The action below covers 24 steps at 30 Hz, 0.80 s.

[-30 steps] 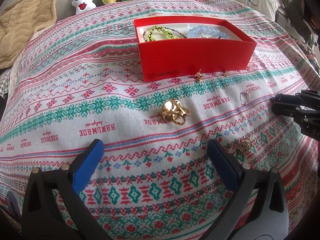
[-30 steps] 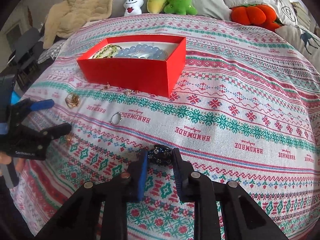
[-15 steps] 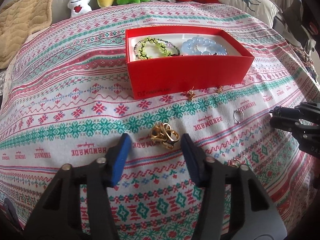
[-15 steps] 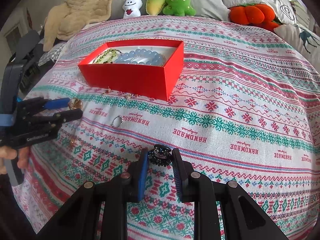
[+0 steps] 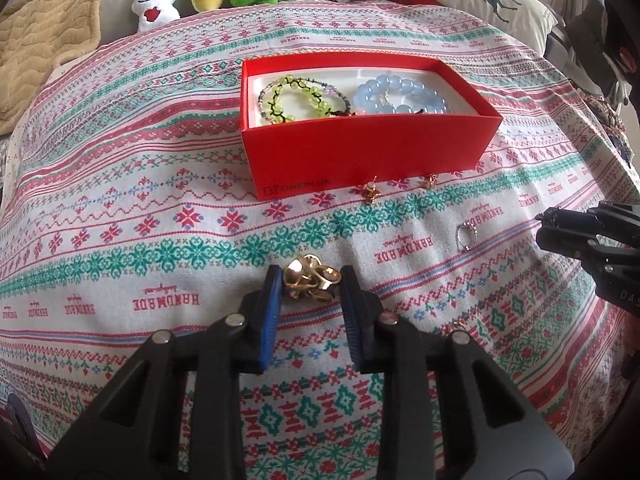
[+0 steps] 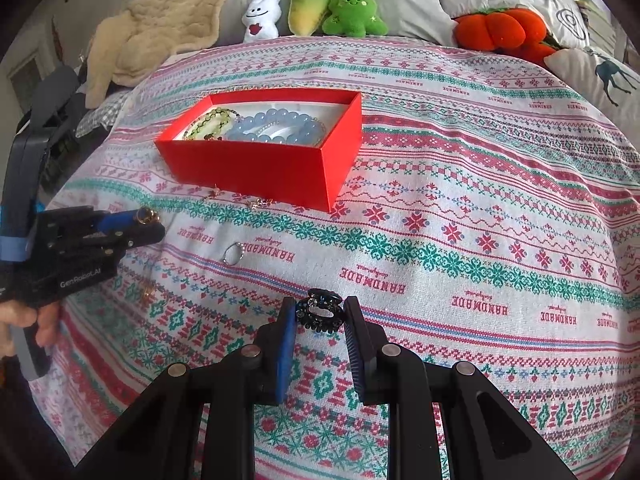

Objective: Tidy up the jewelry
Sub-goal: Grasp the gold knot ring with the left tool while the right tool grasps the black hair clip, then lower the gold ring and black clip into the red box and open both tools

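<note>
In front of the red box (image 5: 360,160) on the bed, the left gripper (image 5: 310,280) has its fingers closed onto a gold ring cluster (image 5: 311,278), while the right gripper (image 6: 320,312) pinches a black hair claw (image 6: 321,312) nearer its right corner.

"ONEPLUS" with a logo, low on the red box (image 5: 360,152) front wall. "HANDMADE", upside down, repeated across the patterned bedspread (image 6: 480,240). "GenRobot.AI" on the left gripper (image 6: 144,220) body. "DAS", cut off, on the right gripper (image 5: 552,228) body.
</note>
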{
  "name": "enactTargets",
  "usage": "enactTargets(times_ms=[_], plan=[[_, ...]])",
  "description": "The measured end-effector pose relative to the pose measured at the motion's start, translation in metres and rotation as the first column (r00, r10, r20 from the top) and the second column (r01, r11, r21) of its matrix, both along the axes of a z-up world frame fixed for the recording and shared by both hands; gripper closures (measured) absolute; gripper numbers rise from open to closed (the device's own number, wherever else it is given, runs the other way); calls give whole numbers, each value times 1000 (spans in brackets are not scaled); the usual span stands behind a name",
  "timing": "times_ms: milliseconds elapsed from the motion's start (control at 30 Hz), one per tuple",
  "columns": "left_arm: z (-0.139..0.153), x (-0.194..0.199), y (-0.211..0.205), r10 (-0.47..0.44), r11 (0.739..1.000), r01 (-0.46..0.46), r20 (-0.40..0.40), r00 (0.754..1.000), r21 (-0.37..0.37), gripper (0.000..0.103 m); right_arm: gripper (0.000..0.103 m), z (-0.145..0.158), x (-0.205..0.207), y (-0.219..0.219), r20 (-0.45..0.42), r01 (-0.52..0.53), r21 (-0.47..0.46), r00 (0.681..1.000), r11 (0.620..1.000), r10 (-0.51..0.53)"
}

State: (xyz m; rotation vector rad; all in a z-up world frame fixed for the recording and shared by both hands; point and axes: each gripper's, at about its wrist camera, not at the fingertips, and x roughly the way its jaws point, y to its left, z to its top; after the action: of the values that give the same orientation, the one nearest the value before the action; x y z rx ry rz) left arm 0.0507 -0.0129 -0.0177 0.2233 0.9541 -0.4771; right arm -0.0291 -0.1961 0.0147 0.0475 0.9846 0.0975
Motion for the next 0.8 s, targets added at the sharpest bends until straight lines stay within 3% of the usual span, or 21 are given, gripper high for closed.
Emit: enactTargets(times_ms=[800], plan=[[48, 7, -8, 19, 996, -15, 40, 999, -92, 72, 79, 38, 25, 19, 69, -23, 46, 997, 999, 19]])
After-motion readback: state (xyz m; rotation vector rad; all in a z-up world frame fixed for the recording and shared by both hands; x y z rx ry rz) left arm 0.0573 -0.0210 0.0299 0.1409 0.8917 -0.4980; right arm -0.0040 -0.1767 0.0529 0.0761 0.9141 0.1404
